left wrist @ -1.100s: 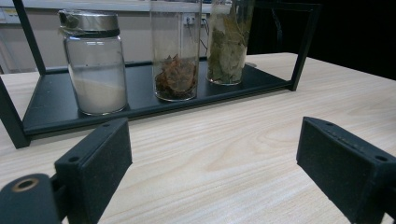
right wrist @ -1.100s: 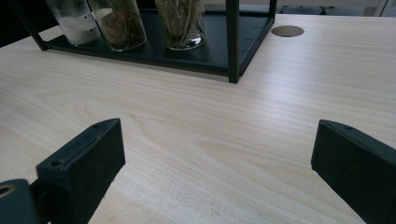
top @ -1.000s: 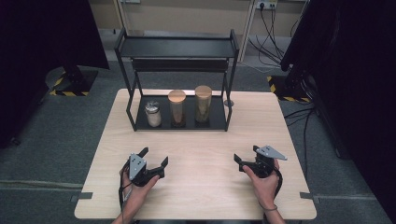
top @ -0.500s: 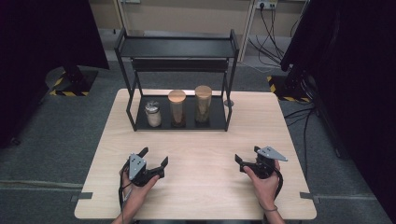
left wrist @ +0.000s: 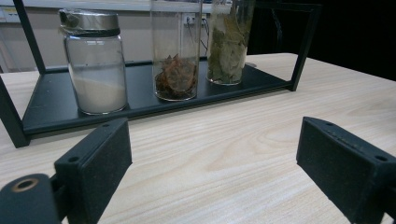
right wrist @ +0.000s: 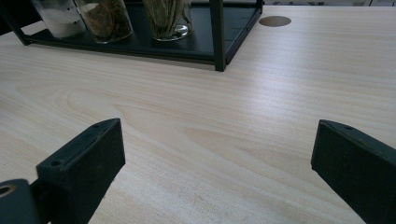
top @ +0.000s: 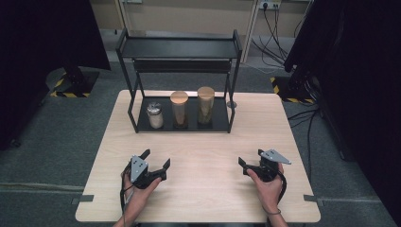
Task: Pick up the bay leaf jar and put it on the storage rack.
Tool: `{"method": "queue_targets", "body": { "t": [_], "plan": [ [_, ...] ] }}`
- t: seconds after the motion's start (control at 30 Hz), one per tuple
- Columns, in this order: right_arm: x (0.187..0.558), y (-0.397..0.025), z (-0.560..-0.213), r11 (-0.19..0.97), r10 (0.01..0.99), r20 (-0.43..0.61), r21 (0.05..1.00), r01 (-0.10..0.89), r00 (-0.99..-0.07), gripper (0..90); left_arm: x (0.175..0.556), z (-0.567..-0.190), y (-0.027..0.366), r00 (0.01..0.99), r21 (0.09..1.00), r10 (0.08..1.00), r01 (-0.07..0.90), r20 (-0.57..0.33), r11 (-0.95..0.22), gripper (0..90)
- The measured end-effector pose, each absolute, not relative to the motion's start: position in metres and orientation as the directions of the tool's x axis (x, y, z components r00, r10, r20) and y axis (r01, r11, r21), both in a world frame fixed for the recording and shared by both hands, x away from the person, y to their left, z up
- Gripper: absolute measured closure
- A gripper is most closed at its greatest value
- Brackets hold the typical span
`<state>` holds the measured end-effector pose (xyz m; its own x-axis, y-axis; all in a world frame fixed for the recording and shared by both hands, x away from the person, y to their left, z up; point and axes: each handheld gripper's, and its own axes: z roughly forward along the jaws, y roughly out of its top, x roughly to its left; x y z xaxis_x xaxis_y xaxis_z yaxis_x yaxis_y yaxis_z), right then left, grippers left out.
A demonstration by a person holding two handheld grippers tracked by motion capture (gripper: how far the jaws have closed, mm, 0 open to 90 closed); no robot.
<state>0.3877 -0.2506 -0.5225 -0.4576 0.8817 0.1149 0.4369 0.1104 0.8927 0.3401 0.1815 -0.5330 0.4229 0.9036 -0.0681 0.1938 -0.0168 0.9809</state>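
Pale wood table point(top: 203, 184) carries both my hands near its front edge, well apart from each other. My left hand point(top: 137, 191) comes in from the bottom and holds the left gripper point(top: 155, 159) low over the wood, pointing forward and a little right; its jaws stand wide apart, grasping nothing. My right hand point(top: 265, 187) holds the right gripper point(top: 250, 158) the same way on the other side, angled toward the middle of the table, jaws likewise spread wide and empty. In the left gripper view the two black pads point(left wrist: 95, 163) frame bare tabletop, with the rack point(left wrist: 140, 100) straight ahead.

That black metal rack stands at the table's far side, its bottom tray holding three jars in a row. The short jar point(left wrist: 95, 63) on the left has a silver lid and is about half full of white powder. The middle jar point(left wrist: 176, 51) is taller, clear glass, with brown star-shaped pieces at its bottom and a wooden lid seen from the high view. The right jar point(left wrist: 228, 42) is tall too and holds dry green leaves. They stand near one another but apart.

The rack's upper shelf point(top: 177, 47) is bare. Its front posts point(right wrist: 217, 32) flank the tray. A round hole point(right wrist: 274, 21) sits in the table just right of the rack. Bare wood lies between grippers and jars.
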Motion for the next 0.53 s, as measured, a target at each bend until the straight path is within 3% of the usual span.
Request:
{"method": "queue_targets", "body": {
  "t": [0.53],
  "plan": [
    [0.3897, -0.2505, -0.5208, 0.113, 0.879, 0.117, 0.891, 0.44, -0.463, 3.0, 0.3409, -0.5329, 0.1823, 0.422, 0.979, 0.903, 0.202, -0.079, -0.009, 10.8]
  ]
}}
